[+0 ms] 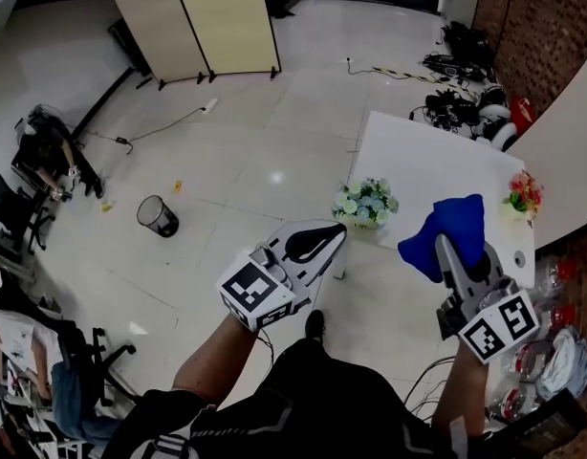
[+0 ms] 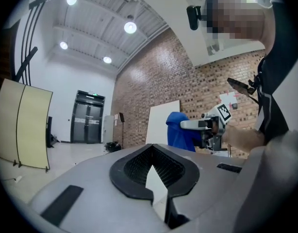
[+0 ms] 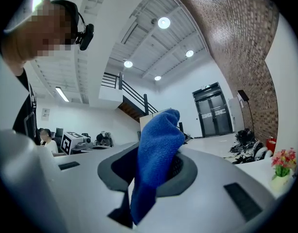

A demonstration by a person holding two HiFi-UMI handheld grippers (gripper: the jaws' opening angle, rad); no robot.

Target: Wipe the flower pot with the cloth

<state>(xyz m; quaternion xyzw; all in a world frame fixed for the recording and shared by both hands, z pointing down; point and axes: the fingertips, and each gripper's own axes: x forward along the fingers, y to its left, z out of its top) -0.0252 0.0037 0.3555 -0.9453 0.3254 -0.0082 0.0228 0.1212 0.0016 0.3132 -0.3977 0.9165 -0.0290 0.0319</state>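
Left tongs (image 1: 332,237): held level, jaws closed together, nothing between them; its own view (image 2: 156,181) confirms this.

Right tongs (image 1: 446,249): jaws clamped on a blue cloth (image 1: 448,228). The cloth bunches up above the tips. In the right gripper view (image 3: 148,181) the cloth (image 3: 156,149) stands up out of the jaw gap, with a tail hanging below.

White worktop (image 1: 437,156) lies ahead of both tongs. A flower pot with pale blooms (image 1: 365,202) sits at its near left corner, and the blooms cover the pot from above. A small pot of red flowers (image 1: 524,195) stands near the right edge, also seen from the right gripper (image 3: 282,165). Neither pot is touched and the cloth is apart from both.

Floor: black wastebasket (image 1: 157,215), well left of the worktop.
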